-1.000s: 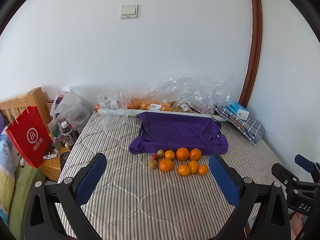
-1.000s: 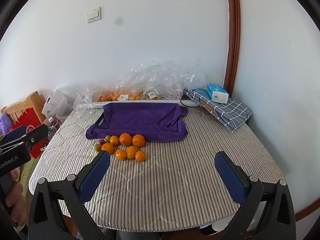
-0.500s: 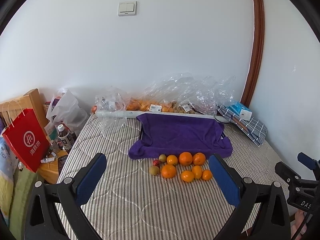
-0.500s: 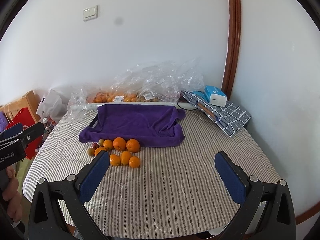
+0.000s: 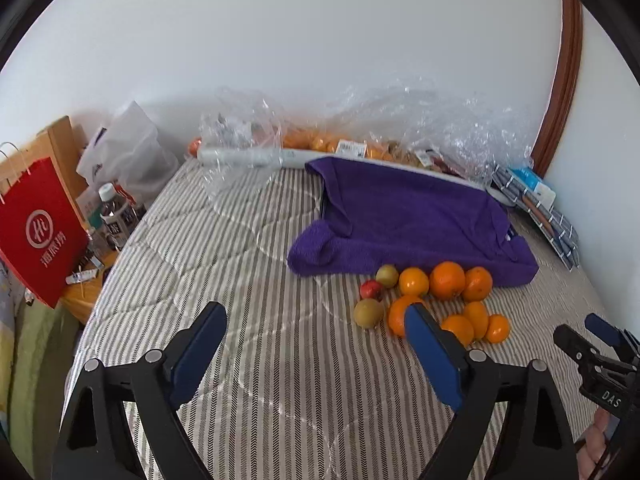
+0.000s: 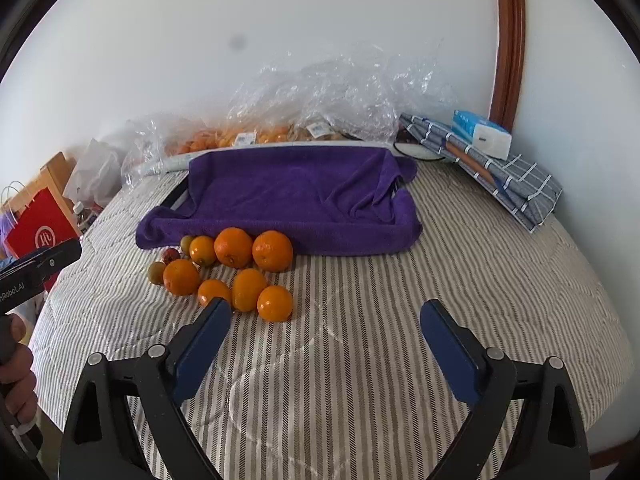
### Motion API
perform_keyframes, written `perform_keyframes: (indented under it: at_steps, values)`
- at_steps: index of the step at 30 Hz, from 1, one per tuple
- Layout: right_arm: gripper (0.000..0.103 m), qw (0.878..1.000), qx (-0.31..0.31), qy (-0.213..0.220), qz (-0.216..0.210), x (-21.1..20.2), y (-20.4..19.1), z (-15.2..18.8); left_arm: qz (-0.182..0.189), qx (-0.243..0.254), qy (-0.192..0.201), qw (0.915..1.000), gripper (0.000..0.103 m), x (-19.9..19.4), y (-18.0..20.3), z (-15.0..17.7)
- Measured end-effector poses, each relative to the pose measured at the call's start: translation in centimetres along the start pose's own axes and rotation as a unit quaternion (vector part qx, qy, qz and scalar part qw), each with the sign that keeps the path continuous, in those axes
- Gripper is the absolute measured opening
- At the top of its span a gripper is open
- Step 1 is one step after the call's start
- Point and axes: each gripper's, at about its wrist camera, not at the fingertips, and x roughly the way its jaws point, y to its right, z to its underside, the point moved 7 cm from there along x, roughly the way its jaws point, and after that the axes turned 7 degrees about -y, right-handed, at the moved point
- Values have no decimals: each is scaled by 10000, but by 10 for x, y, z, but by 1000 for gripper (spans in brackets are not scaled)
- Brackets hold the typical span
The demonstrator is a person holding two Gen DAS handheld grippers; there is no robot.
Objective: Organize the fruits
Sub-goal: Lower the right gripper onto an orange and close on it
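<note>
Several oranges point(image 5: 446, 280) point(image 6: 234, 246) lie in a loose cluster on the striped bedcover point(image 5: 240, 280), with two green-brown fruits point(image 5: 368, 313) and a small red fruit point(image 5: 370, 289) at the cluster's left. Behind them a purple towel point(image 5: 408, 216) point(image 6: 296, 196) covers a dark tray. My left gripper point(image 5: 316, 316) hovers just left of the cluster, its jaws closing with nothing between them; its right finger overlaps one orange in the view. My right gripper point(image 6: 326, 308) hovers just right of the cluster, jaws also closing on nothing.
Crumpled plastic bags with more fruit point(image 6: 256, 136) line the wall behind the towel. A folded checked cloth with a tissue pack point(image 6: 482, 136) lies at the back right. A red paper bag point(image 5: 36, 232) and bottles point(image 5: 114, 216) stand off the bed's left edge.
Both grippers have dropped and come closer to the fruit, tilting further down. Their jaws have narrowed a little. The fruit has not moved.
</note>
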Motion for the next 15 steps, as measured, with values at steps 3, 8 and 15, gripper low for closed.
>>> perform_keyframes:
  at_steps: [3, 8, 15]
  values:
    - [75, 9998, 28, -102, -172, 25, -6, 2, -126, 149, -151, 9997, 89, 20, -3, 5]
    - [44, 9979, -2, -406, -509, 57, -18, 6, -24, 92, -256, 9996, 89, 38, -10, 8]
    - [42, 9950, -146, -550, -819, 78, -34, 5, 235, 146, -311, 9991, 89, 56, -3, 10]
